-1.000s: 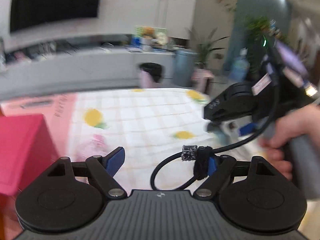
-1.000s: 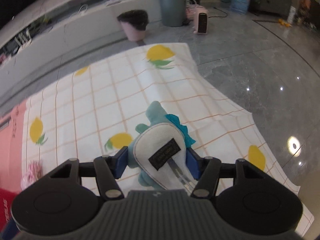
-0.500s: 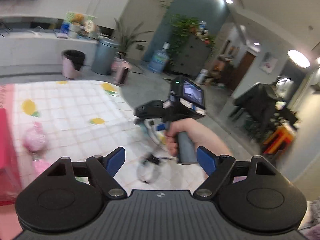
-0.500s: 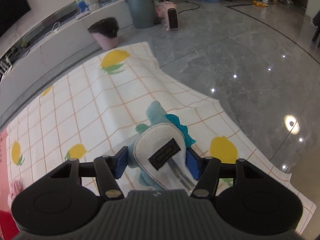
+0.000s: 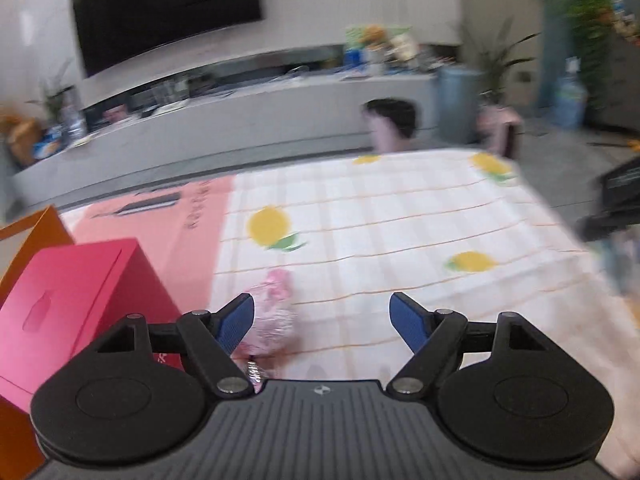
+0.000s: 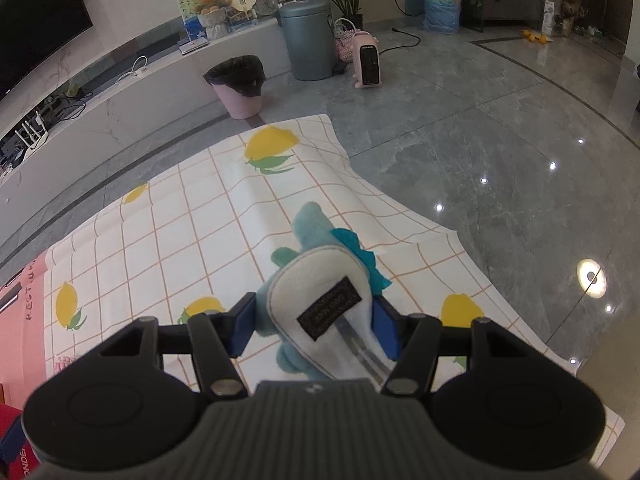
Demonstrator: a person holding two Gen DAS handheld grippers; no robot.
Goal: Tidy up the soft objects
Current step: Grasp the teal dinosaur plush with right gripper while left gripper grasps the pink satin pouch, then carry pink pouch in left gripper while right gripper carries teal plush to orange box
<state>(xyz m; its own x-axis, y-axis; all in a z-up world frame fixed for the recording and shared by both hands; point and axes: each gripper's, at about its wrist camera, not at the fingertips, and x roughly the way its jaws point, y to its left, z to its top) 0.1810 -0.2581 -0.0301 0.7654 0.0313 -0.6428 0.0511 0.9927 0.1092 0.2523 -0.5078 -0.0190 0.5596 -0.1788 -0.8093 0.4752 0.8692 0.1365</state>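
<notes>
My right gripper [image 6: 314, 326] is shut on a teal plush dinosaur [image 6: 320, 304] with a white belly and a black label, held above the lemon-print cloth [image 6: 192, 240]. My left gripper [image 5: 326, 320] is open and empty, low over the same cloth [image 5: 380, 220]. A pink soft object [image 5: 272, 312] lies on the cloth just beside the left gripper's left fingertip. The right gripper also shows blurred at the right edge of the left wrist view [image 5: 616, 208].
A red box [image 5: 68, 304] and an orange box [image 5: 28, 236] stand at the left. A pink mat [image 5: 160, 220] lies under the cloth's left side. A pink bin [image 6: 238, 86], grey bin [image 6: 308, 40] and heater [image 6: 366, 58] stand on the grey floor beyond.
The left gripper has swung back from facing the right hand to facing the cloth and the pink soft object. The right gripper keeps its hold on the dinosaur, shifted slightly toward the cloth's far corner.
</notes>
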